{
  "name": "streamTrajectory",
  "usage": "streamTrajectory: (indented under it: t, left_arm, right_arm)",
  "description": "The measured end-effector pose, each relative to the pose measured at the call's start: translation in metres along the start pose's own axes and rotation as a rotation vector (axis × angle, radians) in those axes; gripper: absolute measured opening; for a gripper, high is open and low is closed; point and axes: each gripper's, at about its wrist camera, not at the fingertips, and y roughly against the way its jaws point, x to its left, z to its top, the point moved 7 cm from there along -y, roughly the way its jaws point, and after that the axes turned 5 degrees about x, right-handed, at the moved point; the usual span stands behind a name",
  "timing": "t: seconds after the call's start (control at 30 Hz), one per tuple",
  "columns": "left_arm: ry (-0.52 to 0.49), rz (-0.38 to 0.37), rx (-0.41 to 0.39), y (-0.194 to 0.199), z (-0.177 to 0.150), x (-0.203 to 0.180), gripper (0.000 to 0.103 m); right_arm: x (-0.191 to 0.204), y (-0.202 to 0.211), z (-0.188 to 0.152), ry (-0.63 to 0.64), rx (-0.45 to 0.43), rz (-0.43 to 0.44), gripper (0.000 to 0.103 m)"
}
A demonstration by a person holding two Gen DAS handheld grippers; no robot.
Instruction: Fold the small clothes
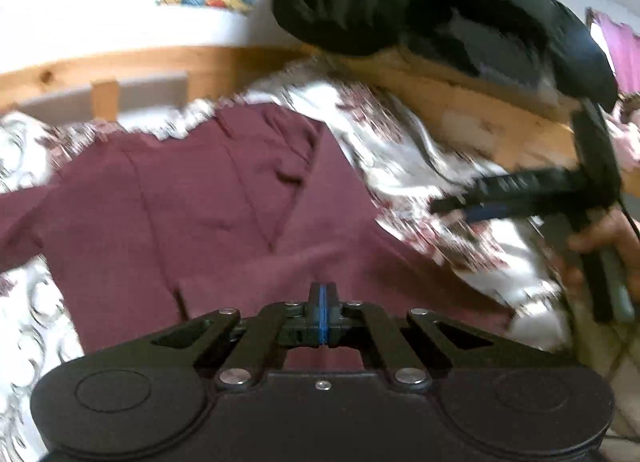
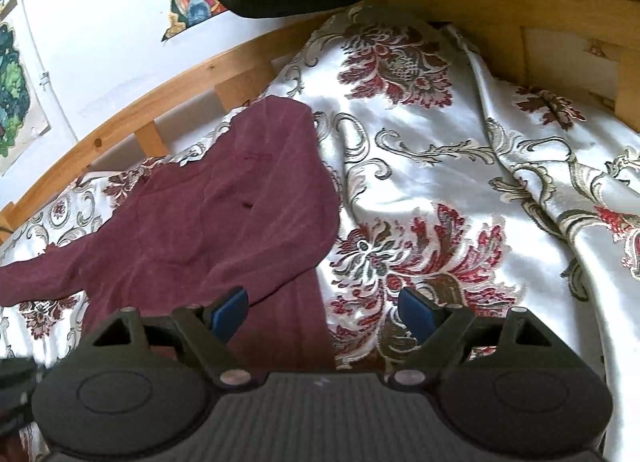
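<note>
My left tongs (image 1: 324,312) are pressed together over the near hem of the maroon knit garment (image 1: 192,214), though I can't tell if any cloth is pinched; my right tongs (image 2: 324,316) stand apart and empty above its right edge. It sprawls rumpled on the satin floral bedspread (image 2: 440,166), running 7 to 12 o'clock from my right tongs. Soft, light and limp, likely to slide on satin, so I'd grab hem corners or shoulders.

Left tongs (image 1: 323,312) closed over the maroon garment (image 1: 192,214) on the floral bedspread (image 1: 420,166).
</note>
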Motion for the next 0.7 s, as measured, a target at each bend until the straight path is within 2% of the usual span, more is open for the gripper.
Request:
streamTrajectory:
  t: [0.17, 0.27, 0.33, 0.4, 0.43, 0.5, 0.6, 0.7]
  left_arm:
    - [0.01, -0.029, 0.147, -0.011, -0.022, -0.009, 0.005]
    - [0.059, -0.068, 0.177, -0.009, -0.028, -0.01, 0.017]
    - [0.087, -0.078, 0.165, -0.001, -0.028, -0.011, 0.027]
    - [0.104, -0.08, 0.139, 0.008, -0.025, -0.013, 0.046]
    - [0.113, -0.082, 0.124, 0.013, -0.023, -0.014, 0.058]
    - [0.127, -0.079, 0.087, 0.024, -0.019, -0.014, 0.073]
    - [0.152, -0.082, 0.036, 0.035, -0.012, -0.013, 0.08]
    - [0.222, -0.025, -0.04, 0.035, -0.002, 0.001, 0.088]
  right_arm:
    - [-0.004, -0.003, 0.001, -0.005, 0.005, -0.007, 0.087]
    - [-0.004, -0.004, 0.001, 0.0, 0.006, -0.007, 0.088]
    - [-0.003, -0.005, 0.001, 0.007, 0.005, -0.01, 0.089]
    - [-0.003, -0.008, 0.002, 0.019, 0.006, -0.018, 0.091]
    - [-0.003, -0.01, 0.003, 0.023, 0.007, -0.021, 0.091]
    - [-0.002, -0.014, 0.004, 0.032, 0.009, -0.024, 0.095]
    - [0.0, -0.02, 0.007, 0.056, 0.002, -0.026, 0.098]
    - [0.003, -0.027, 0.013, 0.111, -0.023, -0.04, 0.099]
